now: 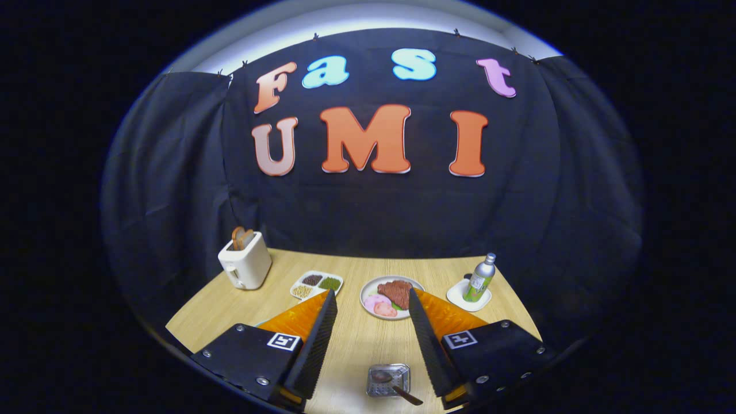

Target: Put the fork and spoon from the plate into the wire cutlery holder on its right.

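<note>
A: From the left, what's on the bench (pixel 356 339)?

B: A toaster (pixel 245 261), a divided tray (pixel 317 284), a plate (pixel 368 290) of food, then a bottle (pixel 480 278) on a saucer.

A: And the gripper (pixel 371 322)?

B: Spread wide, grasping nothing. Low between its fingers sits a small wire cutlery holder (pixel 388 379) with a spoon (pixel 397 386) lying in it.

A: The fork?

B: I can't make one out. I'd judge the spoon is delivered; next, find the fork.
</note>
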A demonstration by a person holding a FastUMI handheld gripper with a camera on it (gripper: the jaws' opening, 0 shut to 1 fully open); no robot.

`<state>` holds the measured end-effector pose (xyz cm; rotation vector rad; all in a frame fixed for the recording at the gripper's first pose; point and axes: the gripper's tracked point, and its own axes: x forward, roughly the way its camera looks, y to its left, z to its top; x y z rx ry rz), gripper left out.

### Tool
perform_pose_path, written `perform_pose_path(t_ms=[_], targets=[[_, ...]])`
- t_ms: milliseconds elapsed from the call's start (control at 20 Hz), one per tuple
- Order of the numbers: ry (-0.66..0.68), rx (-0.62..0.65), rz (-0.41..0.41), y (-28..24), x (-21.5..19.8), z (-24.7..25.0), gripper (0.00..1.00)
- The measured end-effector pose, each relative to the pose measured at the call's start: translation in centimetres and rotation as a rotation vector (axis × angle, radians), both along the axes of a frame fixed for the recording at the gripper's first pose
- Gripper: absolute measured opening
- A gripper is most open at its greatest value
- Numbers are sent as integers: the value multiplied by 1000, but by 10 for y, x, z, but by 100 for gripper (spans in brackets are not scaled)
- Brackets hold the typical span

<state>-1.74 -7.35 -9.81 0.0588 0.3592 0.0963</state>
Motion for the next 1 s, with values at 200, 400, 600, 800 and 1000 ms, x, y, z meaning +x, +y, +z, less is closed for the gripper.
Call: perform_pose_path(t_ms=[200, 400, 600, 800, 1000], targets=[[-185, -16, -50, 10, 5, 51, 89], [-293, 51, -92, 29, 0, 89, 92], [-393, 76, -128, 42, 15, 118, 92], [-382, 67, -99, 74, 22, 112, 92], [-272, 78, -42, 119, 23, 76, 92]])
